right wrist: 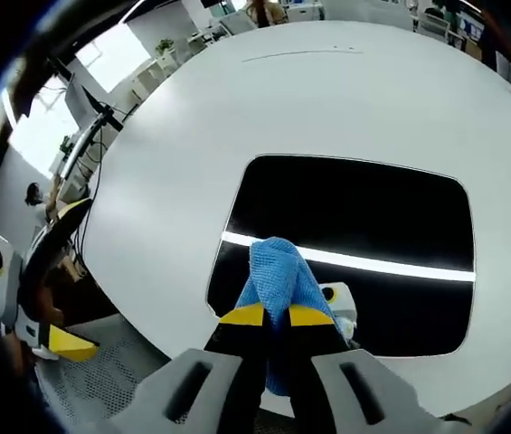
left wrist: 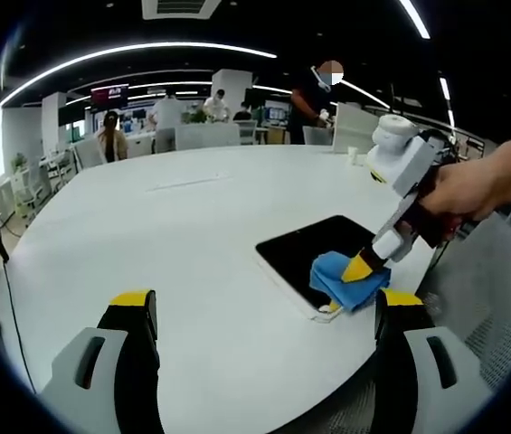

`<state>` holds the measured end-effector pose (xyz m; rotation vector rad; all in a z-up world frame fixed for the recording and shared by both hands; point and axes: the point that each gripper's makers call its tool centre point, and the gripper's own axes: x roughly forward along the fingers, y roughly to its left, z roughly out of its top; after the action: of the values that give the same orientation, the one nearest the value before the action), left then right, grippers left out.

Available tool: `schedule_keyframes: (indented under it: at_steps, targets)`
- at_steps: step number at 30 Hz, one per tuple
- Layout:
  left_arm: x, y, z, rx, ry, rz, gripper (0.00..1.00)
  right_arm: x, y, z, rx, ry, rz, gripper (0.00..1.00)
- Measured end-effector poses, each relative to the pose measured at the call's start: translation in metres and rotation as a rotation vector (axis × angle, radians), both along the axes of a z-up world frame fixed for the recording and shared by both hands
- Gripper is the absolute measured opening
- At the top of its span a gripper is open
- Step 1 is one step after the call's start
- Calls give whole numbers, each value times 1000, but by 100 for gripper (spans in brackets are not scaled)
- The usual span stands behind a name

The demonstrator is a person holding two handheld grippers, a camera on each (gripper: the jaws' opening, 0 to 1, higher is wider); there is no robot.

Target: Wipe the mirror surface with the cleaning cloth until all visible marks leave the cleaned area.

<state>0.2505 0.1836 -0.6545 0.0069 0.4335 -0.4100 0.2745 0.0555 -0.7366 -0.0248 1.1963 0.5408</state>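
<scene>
A dark rectangular mirror [left wrist: 314, 249] [right wrist: 354, 217] lies flat on the round white table [left wrist: 192, 244] [right wrist: 327, 99], reflecting a ceiling light strip. A blue cleaning cloth [left wrist: 345, 280] [right wrist: 278, 276] rests on the mirror's near corner. My right gripper [right wrist: 275, 316] is shut on the cloth and presses it onto the glass; in the left gripper view it [left wrist: 361, 268] comes in from the right, held by a hand. My left gripper [left wrist: 269, 307] is open with nothing between its fingers, above the table edge to the left of the mirror; it [right wrist: 65, 339] appears at the left of the right gripper view.
A white cup [left wrist: 353, 155] stands at the table's far right. People sit and stand among desks and screens [left wrist: 110, 95] beyond the table. A mesh chair [left wrist: 499, 298] sits at the table's near right edge. A stand with cables [right wrist: 92, 127] is past the table's left side.
</scene>
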Motion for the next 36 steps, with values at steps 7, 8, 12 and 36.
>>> schedule_keyframes:
  at_steps: [7,8,12,36]
  targets:
    - [0,-1,-1,3,6,-3,99,-3,13,1,6,5,21,1]
    - [-1,-2,-1,4,9,-5,99,-4,16,1,9,6,23,1]
    - [-1,-2,-2,0,12,-8,99,-5,23,1,17,7,31,1]
    - [-1,-2,-4,3,24,-3,99,-4,32,0,36,3,85,1]
